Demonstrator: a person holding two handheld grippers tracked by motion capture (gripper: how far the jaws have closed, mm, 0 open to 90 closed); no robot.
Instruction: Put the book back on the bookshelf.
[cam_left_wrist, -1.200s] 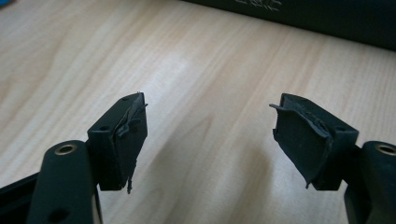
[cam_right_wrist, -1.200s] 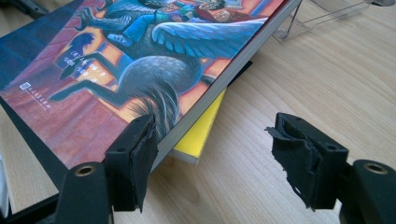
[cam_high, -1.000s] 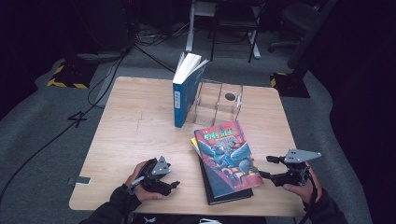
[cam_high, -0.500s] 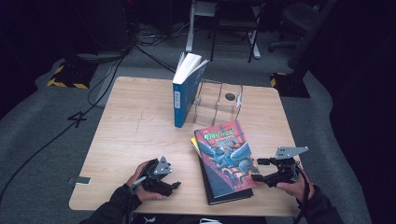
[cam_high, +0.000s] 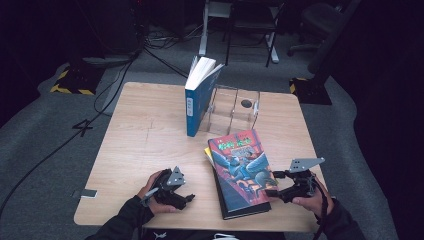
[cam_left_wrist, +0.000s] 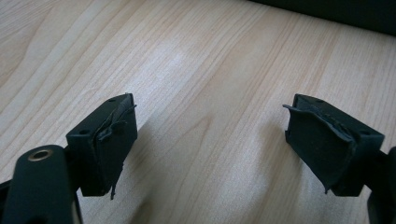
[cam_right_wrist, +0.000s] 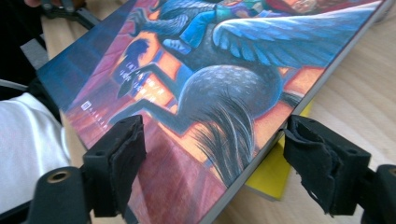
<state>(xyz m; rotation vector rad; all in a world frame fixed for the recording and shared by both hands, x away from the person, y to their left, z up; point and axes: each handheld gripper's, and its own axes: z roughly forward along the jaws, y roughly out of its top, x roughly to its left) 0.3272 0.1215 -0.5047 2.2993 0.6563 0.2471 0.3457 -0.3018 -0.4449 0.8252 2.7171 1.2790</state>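
Wooden table (cam_high: 150, 145) carried a standing blue book (cam_high: 196, 102) beside a clear rack (cam_high: 232, 107). Right gripper (cam_high: 272, 191), just opening, straddled the illustrated book (cam_high: 240, 170), exposing a yellow book (cam_right_wrist: 273, 179) underneath; left gripper (cam_high: 189, 200), also opening, was empty.

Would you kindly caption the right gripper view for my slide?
Open right gripper straddling the edge of an illustrated book lying on a yellow book.

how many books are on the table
3: a blue book standing upright beside the clear rack; a colourful book lying flat near the front edge; a yellow book beneath it, mostly covered. More could be hidden in that stack.
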